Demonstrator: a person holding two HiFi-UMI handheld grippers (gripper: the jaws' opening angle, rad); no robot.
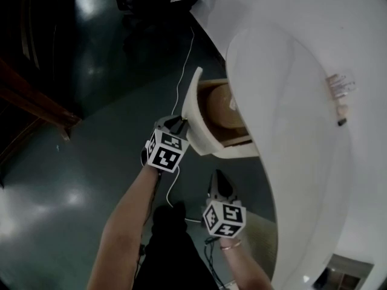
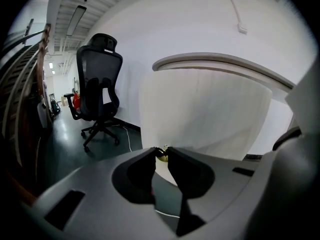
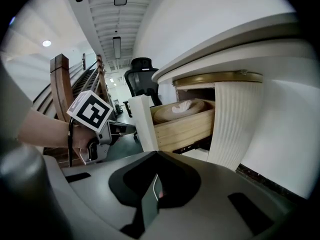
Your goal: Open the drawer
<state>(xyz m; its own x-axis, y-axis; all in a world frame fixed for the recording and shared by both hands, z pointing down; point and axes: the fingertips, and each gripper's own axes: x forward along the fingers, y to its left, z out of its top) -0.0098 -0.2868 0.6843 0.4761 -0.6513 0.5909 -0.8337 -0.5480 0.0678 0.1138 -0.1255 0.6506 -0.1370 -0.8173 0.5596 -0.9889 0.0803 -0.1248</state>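
My left claw (image 2: 161, 150) is clamped on the small brass knob (image 2: 161, 155) of the drawer (image 1: 193, 110). The drawer's white front stands right at the claw's tips, and it sits out from under the curved white tabletop (image 1: 302, 132). Off to the claw's left, a black office chair (image 2: 99, 96) stands well apart on the dark floor (image 1: 91, 180). My right claw (image 3: 156, 180) has its jaws together on nothing. The drawer lies ahead of and above this claw, with a round tan thing (image 3: 182, 110) inside it.
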